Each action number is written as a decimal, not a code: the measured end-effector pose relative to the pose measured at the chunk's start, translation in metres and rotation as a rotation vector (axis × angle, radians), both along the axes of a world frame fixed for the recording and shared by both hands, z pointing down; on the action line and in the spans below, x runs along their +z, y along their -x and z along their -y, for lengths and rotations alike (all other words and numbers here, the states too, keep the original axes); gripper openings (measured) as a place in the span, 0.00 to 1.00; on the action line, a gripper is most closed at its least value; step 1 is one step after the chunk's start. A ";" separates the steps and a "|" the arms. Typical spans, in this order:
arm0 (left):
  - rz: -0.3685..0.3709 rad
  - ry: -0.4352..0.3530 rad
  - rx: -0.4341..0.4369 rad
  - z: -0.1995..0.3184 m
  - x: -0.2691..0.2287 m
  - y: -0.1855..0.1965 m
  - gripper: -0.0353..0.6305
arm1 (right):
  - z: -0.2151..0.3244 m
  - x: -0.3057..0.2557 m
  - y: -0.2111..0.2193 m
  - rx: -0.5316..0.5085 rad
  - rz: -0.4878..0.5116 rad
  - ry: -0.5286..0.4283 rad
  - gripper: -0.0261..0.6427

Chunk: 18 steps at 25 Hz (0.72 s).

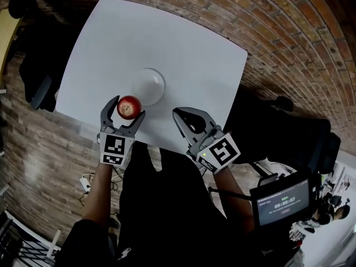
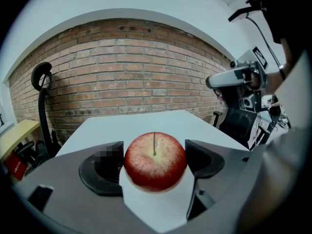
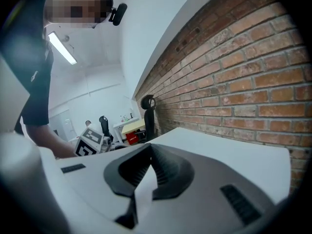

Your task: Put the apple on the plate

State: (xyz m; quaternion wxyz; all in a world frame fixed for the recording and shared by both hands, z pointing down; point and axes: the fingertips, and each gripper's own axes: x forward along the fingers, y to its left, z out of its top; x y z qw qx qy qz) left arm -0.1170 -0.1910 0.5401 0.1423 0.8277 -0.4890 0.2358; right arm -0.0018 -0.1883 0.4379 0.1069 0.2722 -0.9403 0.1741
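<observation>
- The left hand-held gripper (image 1: 127, 108) is clenched on the apple (image 1: 129, 107), one jaw on either side of the red fruit. In the left gripper view the apple (image 2: 155, 161) sits squarely between the jaws with its stem towards the camera. A hold across the widest part is probably meant to stop the round fruit rolling out.
- The apple is in the lower middle of the head view, just at the lower-left edge of the plate (image 1: 162, 83). It is not over the plate's centre, so the carry looks close to done but the placing is not.
- The plate is white on a white bench (image 1: 183, 49), near the bench's near edge. Its rim is faint, so judging the drop point calls for care.
- The right hand-held gripper (image 1: 178, 114) is to the right of the plate, apart from it, over the bench's near edge. Its jaws meet at the tips with nothing between them, as the right gripper view shows. It seems to be kept aside so that the way to the plate stays free.
</observation>
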 end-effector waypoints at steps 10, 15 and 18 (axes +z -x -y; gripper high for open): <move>-0.007 0.014 -0.002 0.026 0.033 -0.020 0.65 | 0.013 0.017 -0.001 -0.022 -0.012 0.007 0.04; -0.002 0.008 0.003 0.033 0.037 -0.022 0.65 | 0.011 0.021 -0.003 -0.017 -0.013 0.018 0.04; 0.005 0.007 0.006 0.037 0.038 -0.023 0.65 | 0.011 0.021 -0.003 -0.010 -0.007 0.019 0.04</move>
